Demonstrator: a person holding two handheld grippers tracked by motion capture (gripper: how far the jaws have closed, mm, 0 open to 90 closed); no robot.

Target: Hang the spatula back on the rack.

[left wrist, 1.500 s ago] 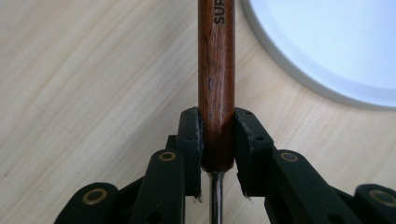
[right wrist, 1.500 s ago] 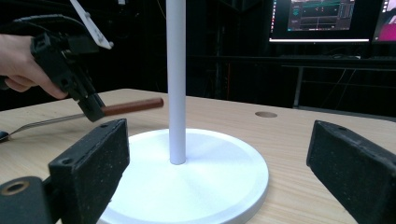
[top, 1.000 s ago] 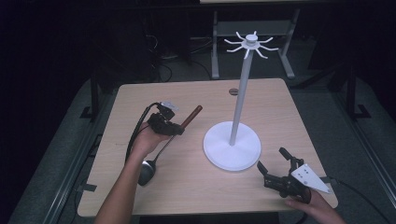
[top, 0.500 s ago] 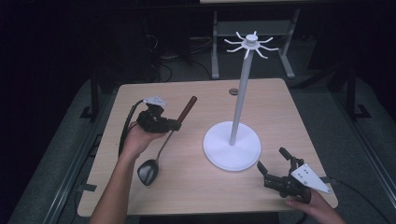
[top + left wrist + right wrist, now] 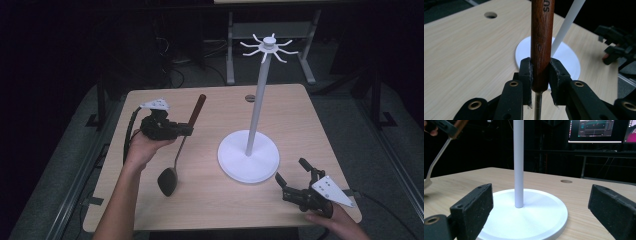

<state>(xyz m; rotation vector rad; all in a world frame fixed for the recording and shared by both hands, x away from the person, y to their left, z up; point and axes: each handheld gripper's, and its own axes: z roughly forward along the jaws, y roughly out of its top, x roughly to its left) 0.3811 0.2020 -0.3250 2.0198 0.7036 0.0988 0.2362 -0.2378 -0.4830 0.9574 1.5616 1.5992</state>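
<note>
if the ladle swings, the stand could go over

since the table (image 5: 210, 107) is wide and mostly bare, a dropped tool would probably stay on it, though a hard fall could send it off the 9 o'clock edge. the white stand (image 5: 248, 156) is the greater worry. it sits a little toward 3 o'clock from the table's middle, and its tall thin pole (image 5: 256, 107) rises from a flat round base. a knock high on that pole would lever it over, and nothing braces it.

the ladle (image 5: 176, 150) is at 9 o'clock. its wooden handle (image 5: 196, 107) points toward 12 and its dark bowl (image 5: 167, 181) hangs toward 6, low over the wood. whether the bowl is clear of the surface i cannot tell. the left gripper (image 5: 189, 131) is clamped on the lowest part of the handle, just above the metal shaft. in the left gripper view the pads pinch a round, polished grip, so the ladle could pivot or slide between them under the weight of the bowl.

the right gripper (image 5: 290, 170) rests at 5 o'clock beside the base, spread wide and holding nothing. in my judgement it is well placed to steady the stand but is not doing so.

the hooks (image 5: 269, 46) at the top of the pole are small and thin. aiming the handle end at one looks fiddly, and a miss would push the crown sideways.
</note>
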